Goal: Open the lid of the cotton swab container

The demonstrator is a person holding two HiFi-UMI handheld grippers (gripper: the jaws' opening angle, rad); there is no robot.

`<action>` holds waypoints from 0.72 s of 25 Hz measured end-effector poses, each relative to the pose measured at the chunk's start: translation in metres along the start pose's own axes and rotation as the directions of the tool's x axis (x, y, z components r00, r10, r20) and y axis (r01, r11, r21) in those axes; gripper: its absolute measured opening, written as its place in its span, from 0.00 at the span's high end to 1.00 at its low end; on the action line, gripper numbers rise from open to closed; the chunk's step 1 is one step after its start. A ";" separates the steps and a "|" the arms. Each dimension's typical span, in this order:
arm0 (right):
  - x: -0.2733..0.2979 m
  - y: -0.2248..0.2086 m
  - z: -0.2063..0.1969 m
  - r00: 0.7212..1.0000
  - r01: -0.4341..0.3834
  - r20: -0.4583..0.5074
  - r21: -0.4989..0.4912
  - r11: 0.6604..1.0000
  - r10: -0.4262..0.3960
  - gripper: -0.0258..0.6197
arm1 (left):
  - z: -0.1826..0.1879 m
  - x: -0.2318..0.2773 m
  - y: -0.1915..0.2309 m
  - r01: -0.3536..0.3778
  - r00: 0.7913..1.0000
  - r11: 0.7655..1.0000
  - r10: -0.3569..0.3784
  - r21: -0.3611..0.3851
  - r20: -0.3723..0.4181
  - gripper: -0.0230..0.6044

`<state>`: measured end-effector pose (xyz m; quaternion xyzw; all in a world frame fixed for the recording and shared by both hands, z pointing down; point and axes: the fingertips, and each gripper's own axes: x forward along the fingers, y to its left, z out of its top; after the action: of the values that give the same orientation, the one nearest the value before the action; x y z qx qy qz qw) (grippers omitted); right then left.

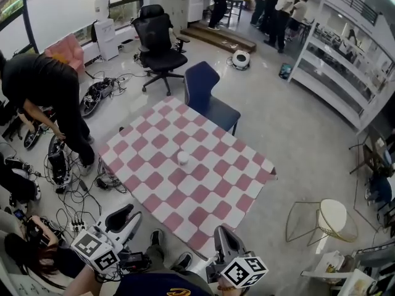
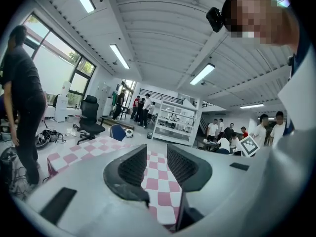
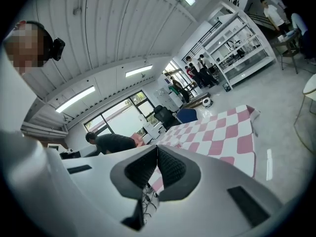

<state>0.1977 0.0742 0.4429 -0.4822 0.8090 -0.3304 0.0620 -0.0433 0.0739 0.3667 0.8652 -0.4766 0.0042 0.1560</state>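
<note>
My left fingers point(image 2: 132, 166) are standing a little apart, with nothing between them. My right fingers point(image 3: 170, 168) are pressing together, also empty. The cotton swab container point(image 1: 182, 158) is standing upright at the middle of the desk point(image 1: 210, 193), well ahead and between both hands, neither clearly nearer. Bare cloth is lying all around it, so I am judging the approach free.

The checked cloth point(image 1: 203, 190) looks matt and soft, the small white container point(image 1: 182, 158) on it seems to be smooth plastic, though it is too small to be sure, and the left tool point(image 1: 126, 217) and right tool point(image 1: 223, 234) have smooth, matt pale plastic shells with black ribbed pads point(image 2: 183, 166).
</note>
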 end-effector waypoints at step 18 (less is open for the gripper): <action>0.095 -0.030 0.053 0.959 0.262 0.092 0.080 0.962 -0.269 0.94 | 0.071 0.111 0.227 0.054 0.998 0.994 -0.050 0.091 -0.044 0.76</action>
<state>0.1918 -0.0386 0.4400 -0.6002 0.7213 -0.3374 0.0745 -0.1805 -0.1493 0.3770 0.8834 -0.4497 0.0402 0.1257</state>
